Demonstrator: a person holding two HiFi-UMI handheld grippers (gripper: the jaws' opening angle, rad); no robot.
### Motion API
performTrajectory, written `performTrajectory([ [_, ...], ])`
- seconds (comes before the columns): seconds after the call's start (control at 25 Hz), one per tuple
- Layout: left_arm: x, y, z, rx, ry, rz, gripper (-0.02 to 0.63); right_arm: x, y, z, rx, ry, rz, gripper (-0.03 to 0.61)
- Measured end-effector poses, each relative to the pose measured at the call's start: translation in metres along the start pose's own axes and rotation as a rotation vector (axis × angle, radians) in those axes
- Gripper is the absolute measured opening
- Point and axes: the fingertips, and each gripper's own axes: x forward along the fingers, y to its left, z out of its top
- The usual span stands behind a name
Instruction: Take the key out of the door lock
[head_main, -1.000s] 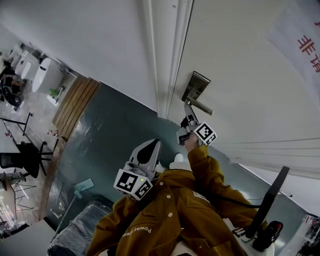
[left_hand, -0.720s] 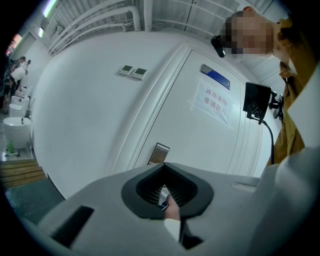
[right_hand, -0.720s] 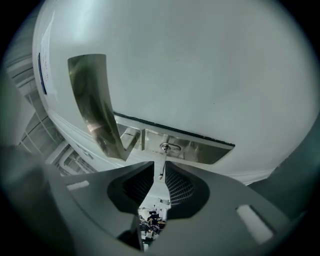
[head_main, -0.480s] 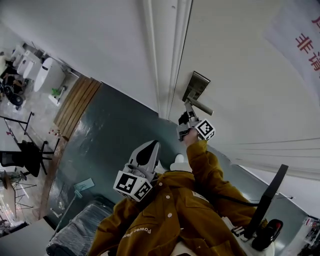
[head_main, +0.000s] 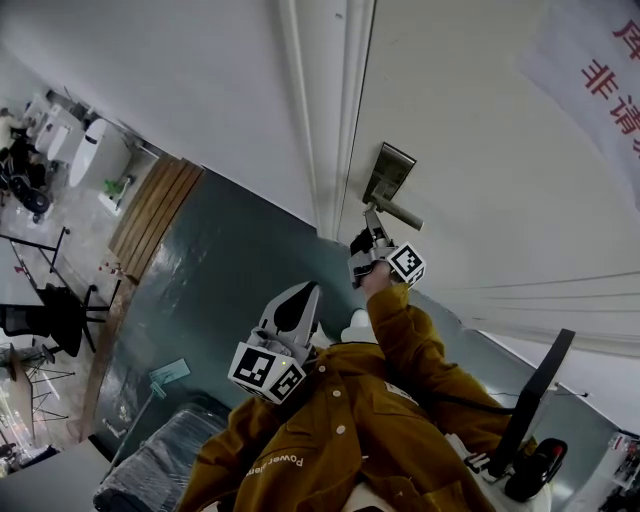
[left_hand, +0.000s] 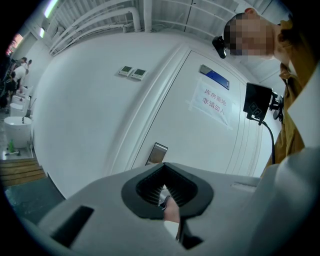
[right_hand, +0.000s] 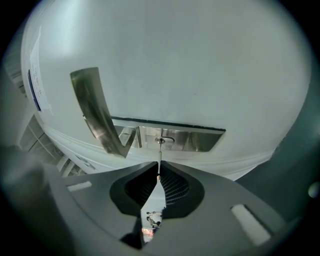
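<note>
Edging up toward the lock plate (head_main: 392, 172), the right claw (head_main: 370, 228) is closing its jaws, pinching the key (right_hand: 159, 156), which is still sitting in the keyhole. Meanwhile the left claw (head_main: 303, 292) is hanging idle, jaws pressed together. Extraction looks ready to begin.

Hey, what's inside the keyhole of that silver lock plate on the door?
A thin silver key sticks out of it, between the right gripper's closing jaws. Its blade inside is hidden.
</note>
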Motion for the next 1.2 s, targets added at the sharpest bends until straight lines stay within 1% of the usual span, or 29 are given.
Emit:
performTrajectory([
  [0.12,0.002,-0.002,0.002,0.005,-0.002,-0.003,-0.002,-0.014,-0.002,-0.018,0.006,0.040,-0.009,0.026],
  [0.28,0.003,-0.002,0.000,-0.001,-0.002,-0.009,-0.002,-0.028,0.011,-0.035,-0.014,0.119,0.013,0.026],
  [0.44,0.006,-0.002,0.001,-0.006,-0.008,-0.016,-0.002,-0.048,0.048,-0.063,-0.009,0.240,0.087,0.026],
  [0.52,0.008,-0.002,0.002,-0.005,-0.008,-0.022,-0.002,-0.060,0.068,-0.072,-0.039,0.287,0.109,0.026],
  [0.56,0.009,-0.003,0.002,-0.005,-0.007,-0.026,-0.002,-0.066,0.077,-0.073,-0.075,0.304,0.115,0.026],
  [0.6,0.009,-0.004,0.002,-0.004,-0.006,-0.029,-0.002,-0.071,0.086,-0.072,-0.135,0.317,0.118,0.026],
  [0.68,0.009,-0.005,0.002,-0.004,-0.006,-0.035,-0.002,-0.081,0.103,-0.064,-0.325,0.341,0.134,0.026],
  [0.84,0.011,-0.007,0.001,-0.001,-0.005,-0.042,-0.002,-0.093,0.161,-0.058,-0.736,0.378,0.248,0.026],
  [0.92,0.013,-0.007,0.001,-0.004,-0.004,-0.043,-0.002,-0.100,0.184,-0.055,-0.910,0.375,0.273,0.026],
  [1.04,0.014,-0.006,0.001,-0.006,-0.003,-0.042,-0.002,-0.107,0.202,-0.056,-1.089,0.374,0.282,0.026],
  [1.2,0.017,-0.007,0.001,0.001,0.003,-0.048,-0.002,-0.112,0.201,-0.062,-1.206,0.397,0.254,0.026],
])
